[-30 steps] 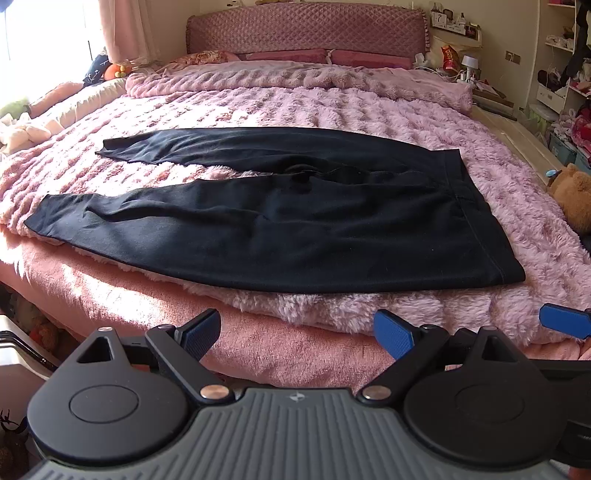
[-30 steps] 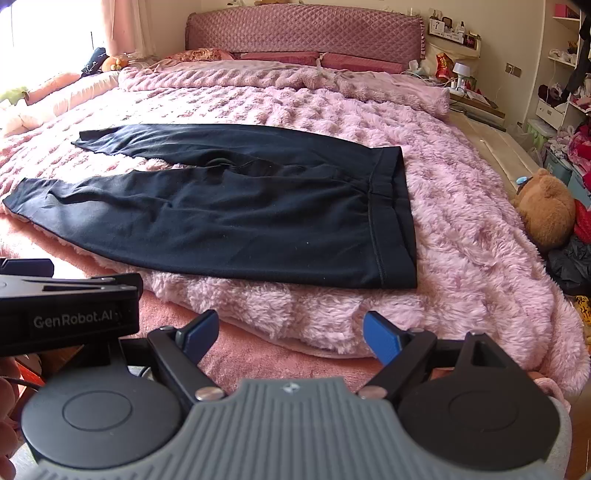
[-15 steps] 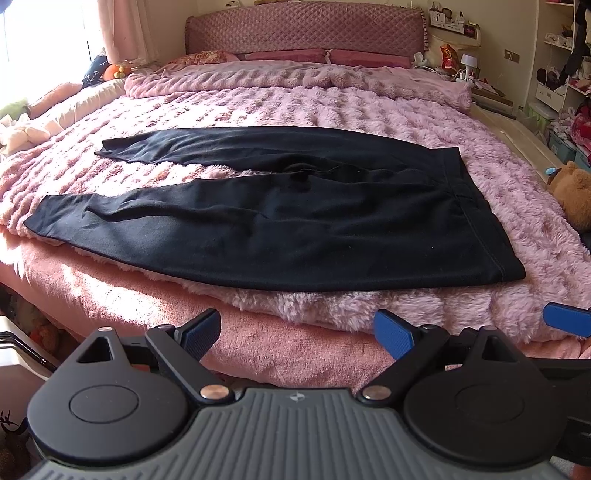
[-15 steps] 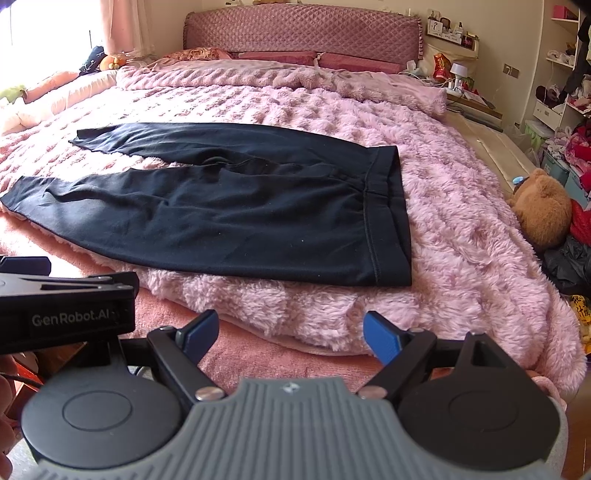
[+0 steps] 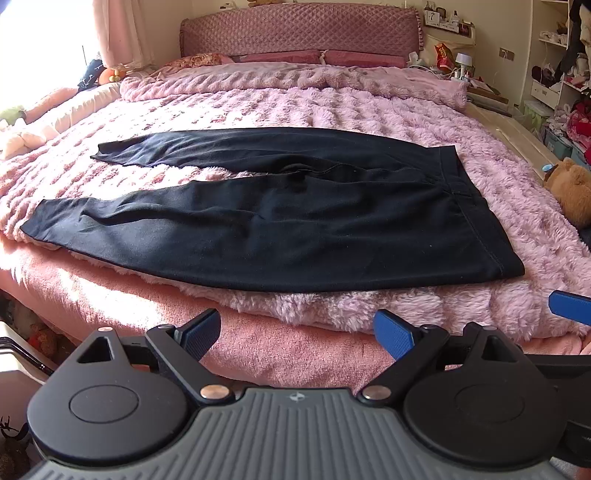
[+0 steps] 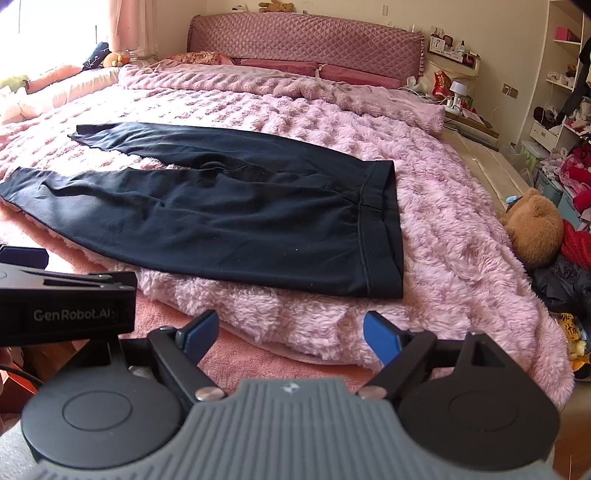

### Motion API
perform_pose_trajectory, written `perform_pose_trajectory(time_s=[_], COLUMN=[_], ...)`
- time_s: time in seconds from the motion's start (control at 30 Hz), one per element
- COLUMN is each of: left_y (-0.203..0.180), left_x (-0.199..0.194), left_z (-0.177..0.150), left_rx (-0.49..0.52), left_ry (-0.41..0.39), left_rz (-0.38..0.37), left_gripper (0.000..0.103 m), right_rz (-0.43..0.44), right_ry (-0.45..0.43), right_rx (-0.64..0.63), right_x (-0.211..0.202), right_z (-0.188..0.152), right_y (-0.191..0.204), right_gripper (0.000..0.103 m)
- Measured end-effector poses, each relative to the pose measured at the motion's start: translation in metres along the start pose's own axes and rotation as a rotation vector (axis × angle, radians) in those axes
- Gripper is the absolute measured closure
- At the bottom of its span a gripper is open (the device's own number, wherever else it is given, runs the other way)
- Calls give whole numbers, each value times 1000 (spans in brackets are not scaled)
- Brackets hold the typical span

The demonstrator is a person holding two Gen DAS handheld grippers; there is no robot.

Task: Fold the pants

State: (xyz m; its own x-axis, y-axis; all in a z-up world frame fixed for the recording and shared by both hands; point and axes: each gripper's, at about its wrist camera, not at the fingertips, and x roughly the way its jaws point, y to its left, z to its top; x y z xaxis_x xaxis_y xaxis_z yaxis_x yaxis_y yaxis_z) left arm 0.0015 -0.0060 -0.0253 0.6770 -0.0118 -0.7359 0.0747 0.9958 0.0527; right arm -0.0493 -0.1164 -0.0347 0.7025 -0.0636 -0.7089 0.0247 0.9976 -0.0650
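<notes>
In the left wrist view, beyond the fingers: a pink fluffy blanket [image 5: 369, 122] covers the bed, with a quilted headboard [image 5: 299, 31] at the far end and a salmon-pink sheet [image 5: 122, 295] along the near edge. A brown teddy bear [image 5: 570, 190] sits at the right, partly cut off by the frame. Cluttered shelves at the far right are too small to itemise. The pants [image 5: 280, 221], black, lie flat and unfolded on the blanket, waistband to the right, two legs spread apart toward the left, with light creasing near the crotch. The left gripper [image 5: 297, 330] hangs before the bed edge, jaws wide apart, holding nothing, clear of the cloth. A blue pad of the right gripper [image 5: 570, 306] enters at the right edge; the rest is cut off.

In the right wrist view: the same blanket [image 6: 461, 229] and headboard [image 6: 306, 42]; the teddy bear [image 6: 535, 229] lies at the bedside beside red and dark clothing. A black bar printed "GenRobot.AI", part of the left gripper [image 6: 66, 306], blocks the lower left. The pants [image 6: 229, 218] sit left of centre, waistband nearest the fingers; the end of the near leg runs to the left edge of the frame. The right gripper [image 6: 291, 332] is spread wide, empty, short of the blanket's edge.
</notes>
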Motion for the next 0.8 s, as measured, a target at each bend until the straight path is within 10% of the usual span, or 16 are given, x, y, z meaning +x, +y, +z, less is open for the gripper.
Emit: perform_pose_trajectory(time_s=[0.8], left_y=[39], left_x=[44], left_z=[42], left_rx=[-79], left_ry=[-26], left_rz=[-122], left_gripper=[0], right_rz=[58], right_ry=[-52], right_rx=[11], right_x=[41], right_z=[26], right_y=[-20], right_gripper=[21])
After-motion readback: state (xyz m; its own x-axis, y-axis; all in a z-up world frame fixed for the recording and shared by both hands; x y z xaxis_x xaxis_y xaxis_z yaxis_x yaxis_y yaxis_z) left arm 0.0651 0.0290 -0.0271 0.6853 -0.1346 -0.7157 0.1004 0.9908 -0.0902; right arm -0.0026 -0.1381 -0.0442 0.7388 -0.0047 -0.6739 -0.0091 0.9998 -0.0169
